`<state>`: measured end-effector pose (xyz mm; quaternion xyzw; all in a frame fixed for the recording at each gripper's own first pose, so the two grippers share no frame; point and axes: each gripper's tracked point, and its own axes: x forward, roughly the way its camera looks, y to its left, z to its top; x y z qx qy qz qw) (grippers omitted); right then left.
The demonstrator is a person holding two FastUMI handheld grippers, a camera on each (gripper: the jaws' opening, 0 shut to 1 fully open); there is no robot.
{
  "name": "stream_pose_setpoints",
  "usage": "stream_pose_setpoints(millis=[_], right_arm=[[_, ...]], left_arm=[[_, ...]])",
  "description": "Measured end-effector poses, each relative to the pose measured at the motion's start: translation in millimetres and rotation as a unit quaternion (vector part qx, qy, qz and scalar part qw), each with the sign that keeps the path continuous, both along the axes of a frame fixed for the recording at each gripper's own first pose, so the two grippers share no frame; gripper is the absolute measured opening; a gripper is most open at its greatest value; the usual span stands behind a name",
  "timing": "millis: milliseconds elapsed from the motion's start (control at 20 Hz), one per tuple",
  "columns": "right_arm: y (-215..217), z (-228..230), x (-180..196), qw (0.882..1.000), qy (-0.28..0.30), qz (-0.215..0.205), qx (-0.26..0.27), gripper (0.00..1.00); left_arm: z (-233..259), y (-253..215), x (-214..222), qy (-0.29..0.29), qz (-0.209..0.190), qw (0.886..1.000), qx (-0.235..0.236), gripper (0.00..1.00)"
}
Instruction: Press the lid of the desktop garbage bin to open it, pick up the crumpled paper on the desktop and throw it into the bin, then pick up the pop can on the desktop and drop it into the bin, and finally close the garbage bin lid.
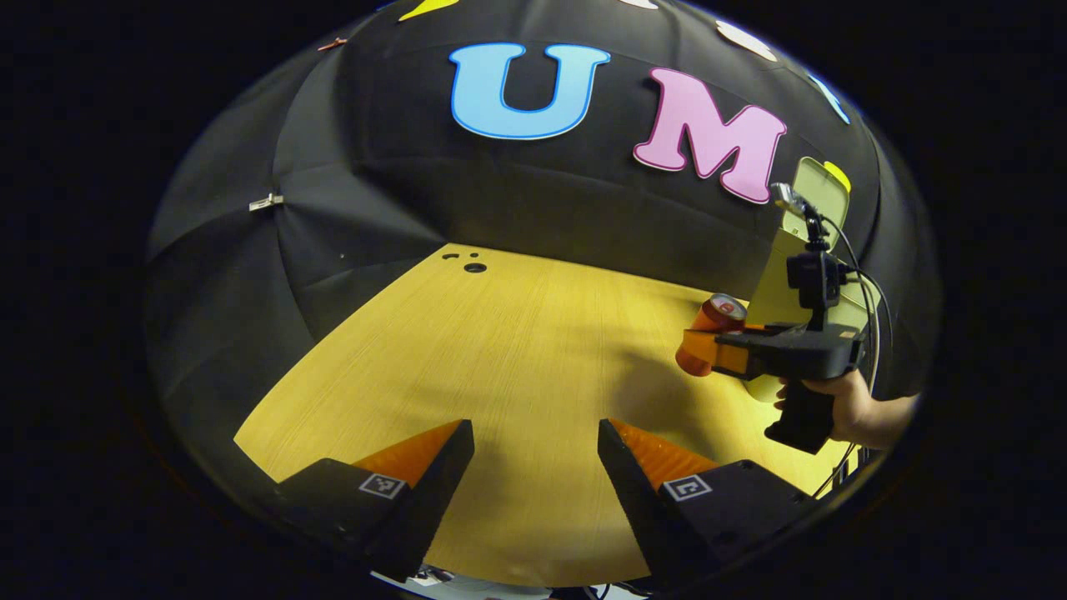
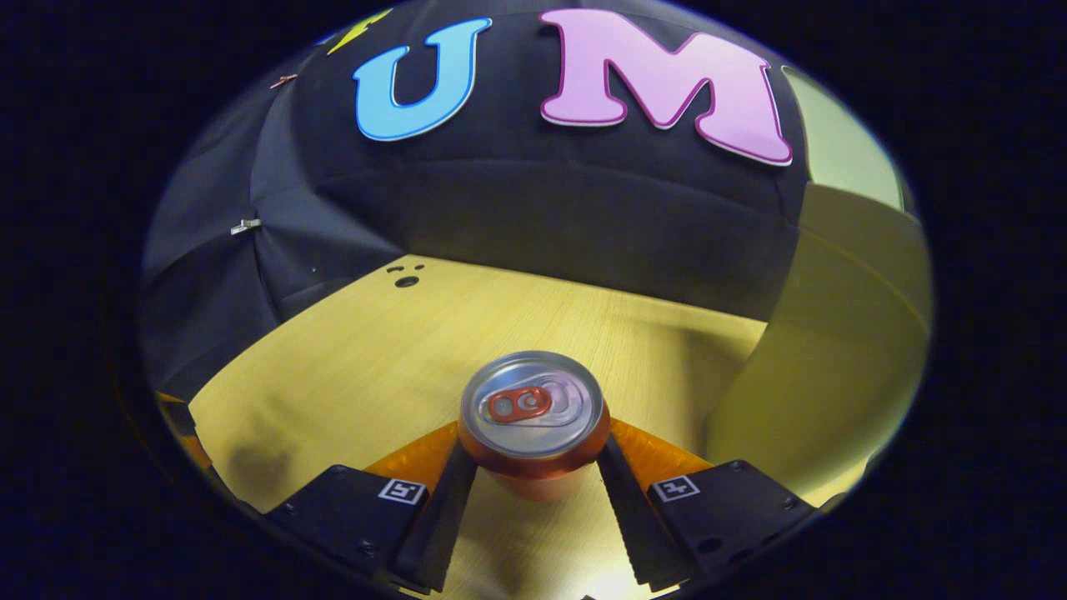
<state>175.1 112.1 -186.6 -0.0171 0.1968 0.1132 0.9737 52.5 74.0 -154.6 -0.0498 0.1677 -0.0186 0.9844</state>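
Right gripper view: the right tongs (image 2: 533,479) clamp the pop can (image 2: 532,421) between both fingers, bin (image 2: 821,383) just right of them — left tongs (image 1: 533,467) gape wide, empty, above the desk (image 1: 500,350)

So the orange aluminium pop can (image 2: 533,425) with the silver top and red pull tab sits pinched between the right gripper (image 2: 533,471) fingers, tilted, lifted clear of the desktop. In the left gripper view it's off to the right, well apart from the left gripper (image 1: 535,446). The pale green plastic desktop garbage bin (image 2: 821,400) stands just right of the can, its lid (image 1: 821,196) flipped up.
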Motion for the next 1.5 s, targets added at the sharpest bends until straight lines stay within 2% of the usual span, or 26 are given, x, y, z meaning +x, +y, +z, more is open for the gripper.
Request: stream_pose_setpoints(millis=[300,750,1000,1250,1500], right_arm=[[-28,78,-26,0.999,-0.038,-0.007,0.005,0.83],[-84,165,-50,0.994,-0.068,-0.051,0.062,0.82],[-127,201,-56,0.987,-0.074,-0.091,0.107,0.82],[-178,226,-48,0.981,-0.097,-0.128,0.107,0.82],[-230,235,-29,0.978,-0.106,-0.149,0.104,0.82]], left_arm=[[3,-14,-8,-0.003,-0.023,1.000,-0.002,0.96],[29,-25,-12,-0.038,-0.070,0.995,0.061,0.96],[48,-43,-6,-0.056,-0.077,0.995,0.041,0.96],[52,-69,-8,-0.054,-0.073,0.996,0.003,0.96],[46,-85,-9,-0.036,-0.043,0.998,-0.017,0.96]])
